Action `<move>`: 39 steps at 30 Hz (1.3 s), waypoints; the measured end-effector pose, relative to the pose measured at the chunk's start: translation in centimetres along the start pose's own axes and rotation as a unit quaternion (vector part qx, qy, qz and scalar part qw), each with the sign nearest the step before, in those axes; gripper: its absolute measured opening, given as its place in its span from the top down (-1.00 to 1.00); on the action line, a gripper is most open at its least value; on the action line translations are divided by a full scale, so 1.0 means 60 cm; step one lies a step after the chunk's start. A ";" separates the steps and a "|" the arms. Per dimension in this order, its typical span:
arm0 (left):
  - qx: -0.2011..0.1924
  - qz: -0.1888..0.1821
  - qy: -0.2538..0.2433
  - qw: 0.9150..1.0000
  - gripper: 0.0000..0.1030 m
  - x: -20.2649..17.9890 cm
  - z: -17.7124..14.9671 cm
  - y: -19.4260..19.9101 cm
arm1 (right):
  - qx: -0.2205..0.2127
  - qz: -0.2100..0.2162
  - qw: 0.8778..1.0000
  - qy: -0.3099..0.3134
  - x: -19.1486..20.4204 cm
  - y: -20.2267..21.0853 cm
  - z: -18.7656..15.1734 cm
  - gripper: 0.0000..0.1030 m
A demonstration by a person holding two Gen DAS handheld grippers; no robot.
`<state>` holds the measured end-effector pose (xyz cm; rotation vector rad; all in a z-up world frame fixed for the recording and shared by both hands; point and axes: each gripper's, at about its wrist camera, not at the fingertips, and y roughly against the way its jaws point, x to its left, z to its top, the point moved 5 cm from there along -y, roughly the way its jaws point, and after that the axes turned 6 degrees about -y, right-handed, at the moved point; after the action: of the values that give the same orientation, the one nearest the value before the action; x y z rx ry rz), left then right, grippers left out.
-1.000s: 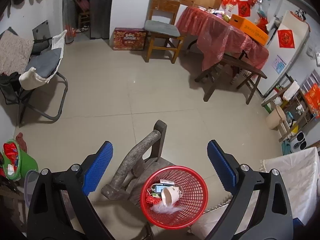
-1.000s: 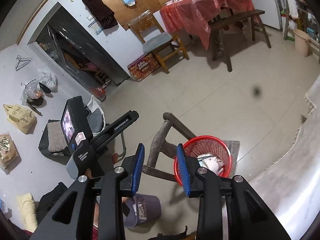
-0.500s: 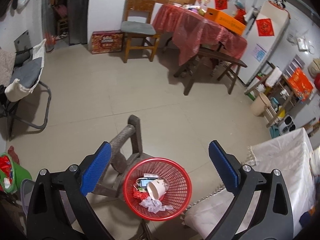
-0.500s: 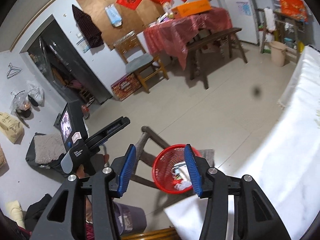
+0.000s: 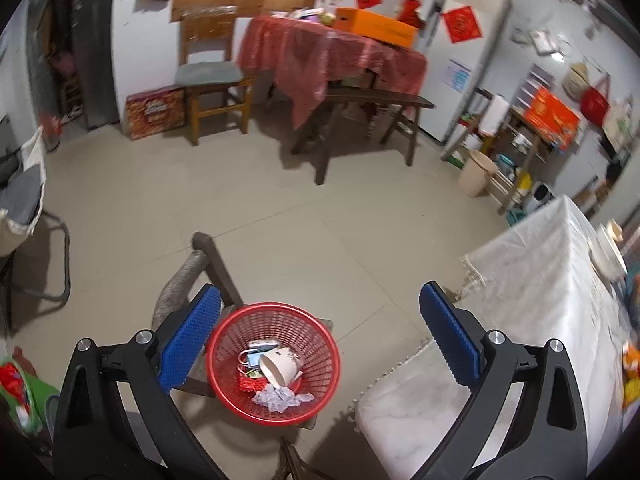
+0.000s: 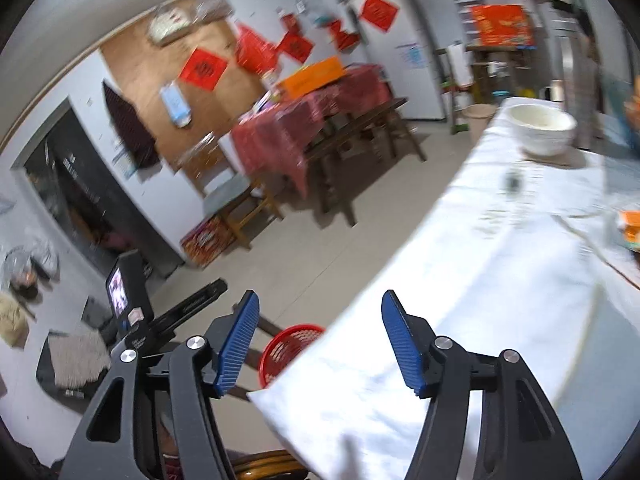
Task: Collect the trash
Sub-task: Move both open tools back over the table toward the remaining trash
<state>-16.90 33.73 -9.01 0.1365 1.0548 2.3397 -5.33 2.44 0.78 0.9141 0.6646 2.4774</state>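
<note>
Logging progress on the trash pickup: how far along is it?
Done: the red basket already holds a paper cup, crumpled tissue and other scraps. In hand: nothing; the left tool is open and the right tool has just been opening, empty. Left: orange scraps on the white-clothed table.

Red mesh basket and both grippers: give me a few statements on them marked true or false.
1. The red plastic mesh basket holds a tipped paper cup and crumpled tissue. True.
2. The left gripper grips the cup. False: its jaws stand wide open and empty.
3. The right gripper holds nothing. True: its jaws have just been opening, with nothing between them.
4. A white bowl sits inside the basket. False: it stands on the white-clothed table.
5. The basket is empty. False: it holds trash.
</note>
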 end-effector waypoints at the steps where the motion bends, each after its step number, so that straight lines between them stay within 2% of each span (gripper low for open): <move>1: 0.000 -0.005 -0.007 1.000 -0.86 -0.007 -0.002 0.002 | -0.007 -0.004 1.000 -0.004 -0.013 0.010 -0.002 -0.23; 8: 0.005 -0.064 -0.080 0.995 -0.87 -0.117 -0.034 0.028 | -0.067 -0.042 0.995 -0.067 -0.145 0.109 -0.006 -0.30; 10: 0.011 -0.090 -0.106 0.990 -0.87 -0.158 -0.048 0.038 | -0.080 -0.055 0.992 -0.082 -0.179 0.132 -0.012 -0.31; 17: 0.026 -0.136 -0.188 0.972 -0.87 -0.272 -0.094 0.060 | -0.123 -0.107 0.977 -0.134 -0.302 0.217 -0.047 -0.33; 20: 0.038 -0.167 -0.227 0.959 -0.87 -0.333 -0.118 0.072 | -0.141 -0.126 0.969 -0.157 -0.360 0.257 -0.062 -0.33; 25: 0.050 -0.198 -0.280 0.938 -0.87 -0.430 -0.150 0.086 | -0.176 -0.160 0.952 -0.191 -0.430 0.317 -0.075 -0.34; 28: 0.058 -0.221 -0.313 0.922 -0.87 -0.500 -0.168 0.094 | -0.198 -0.186 0.940 -0.206 -0.466 0.353 -0.079 -0.43; 33: 0.064 -0.247 -0.359 0.898 -0.87 -0.602 -0.200 0.108 | -0.222 -0.250 0.916 -0.224 -0.525 0.398 -0.089 -0.51; 36: 0.067 -0.262 -0.381 0.884 -0.87 -0.666 -0.219 0.114 | -0.233 -0.301 0.898 -0.222 -0.550 0.424 -0.098 -0.67; 39: 0.074 -0.279 -0.399 0.870 -0.87 -0.729 -0.236 0.115 | -0.236 -0.331 0.888 -0.217 -0.567 0.440 -0.106 -0.72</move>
<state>12.13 -2.58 -7.95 0.6914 0.7047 1.4397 8.46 -38.42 -5.21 0.8228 0.1525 1.6312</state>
